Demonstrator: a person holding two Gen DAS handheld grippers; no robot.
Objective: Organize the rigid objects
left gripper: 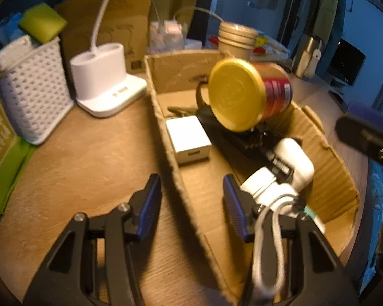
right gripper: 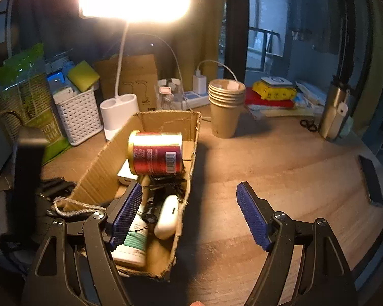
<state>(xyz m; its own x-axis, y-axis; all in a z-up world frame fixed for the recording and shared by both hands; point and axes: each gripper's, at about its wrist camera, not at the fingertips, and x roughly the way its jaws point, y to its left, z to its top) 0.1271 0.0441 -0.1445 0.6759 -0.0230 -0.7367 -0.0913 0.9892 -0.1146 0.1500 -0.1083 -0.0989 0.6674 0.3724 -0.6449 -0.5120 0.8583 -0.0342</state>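
**Desk:** The tongs first. How do they stand?

**Photographer:** The left gripper (left gripper: 192,204) straddles the near wall of the cardboard box (left gripper: 181,186), one blue pad outside over the wooden desk (left gripper: 89,158), the other inside; the pads stand clear of the wall and grip nothing. A grey cord loop (left gripper: 268,242) hangs against its right arm. The right gripper (right gripper: 189,216) is spread wide and empty, its left pad over the box's near end, its right pad over bare desk.

**Desk:** And the objects being sorted?

**Photographer:** All in the box. A red can with a yellow lid (right gripper: 154,153) lies on its side atop black items at the middle. A small white cube charger (left gripper: 189,139) sits against the left wall, a white earbud case (right gripper: 167,216) and a white-and-green tube (right gripper: 132,239) at the near end.

**Desk:** Surroundings?

**Photographer:** A lit desk lamp (right gripper: 118,117), a white basket (right gripper: 79,119) and stacked paper cups (right gripper: 226,107) stand behind the box.
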